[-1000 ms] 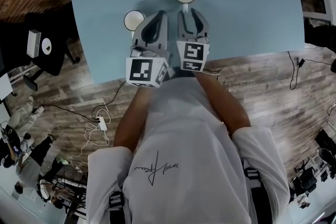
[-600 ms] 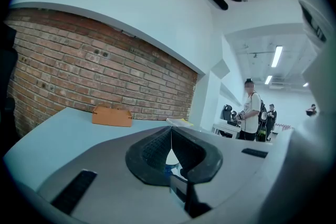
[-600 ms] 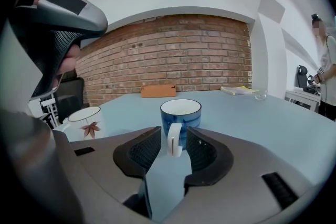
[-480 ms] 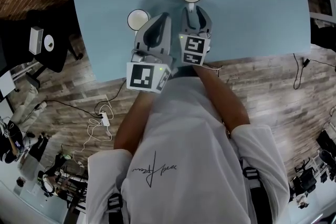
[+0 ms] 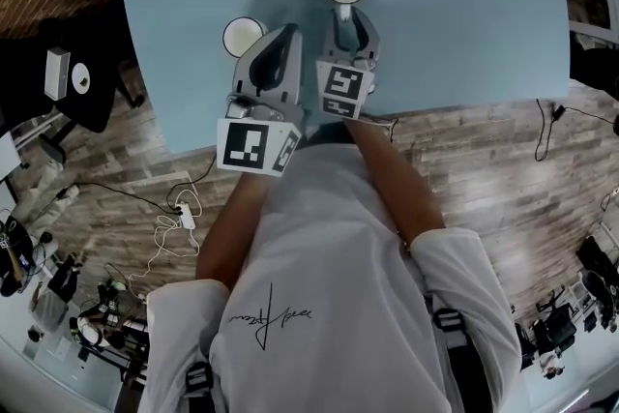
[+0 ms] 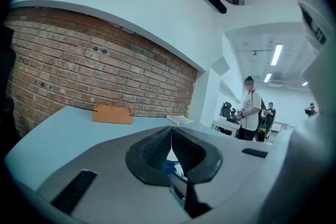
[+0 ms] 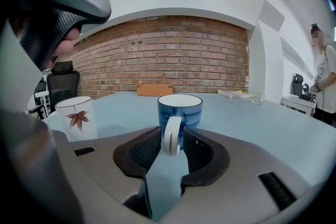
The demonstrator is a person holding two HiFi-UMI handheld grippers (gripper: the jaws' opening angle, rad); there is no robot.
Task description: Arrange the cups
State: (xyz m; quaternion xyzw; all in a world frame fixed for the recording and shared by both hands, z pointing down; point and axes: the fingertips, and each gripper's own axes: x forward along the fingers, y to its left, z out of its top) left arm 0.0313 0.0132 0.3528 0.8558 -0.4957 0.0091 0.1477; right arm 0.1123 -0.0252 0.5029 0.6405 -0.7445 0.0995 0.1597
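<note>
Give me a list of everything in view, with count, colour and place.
table: one, light blue, under both cups
blue mug: one, blue with white inside, farther from the table edge
leaf cup: one, white, left of the blue mug, nearer the edge
cardboard box: one, brown, table's far end
papers: one stack, yellowish, far right on the table
glass: one, clear, beside the papers
office chair: one, black, left of the table
power strip: one, white, on the floor
people: at least two, one in white, background
left gripper: one, grey, jaws shut, empty
right gripper: one, grey, jaws just opened, mug handle between them, ungripped
</note>
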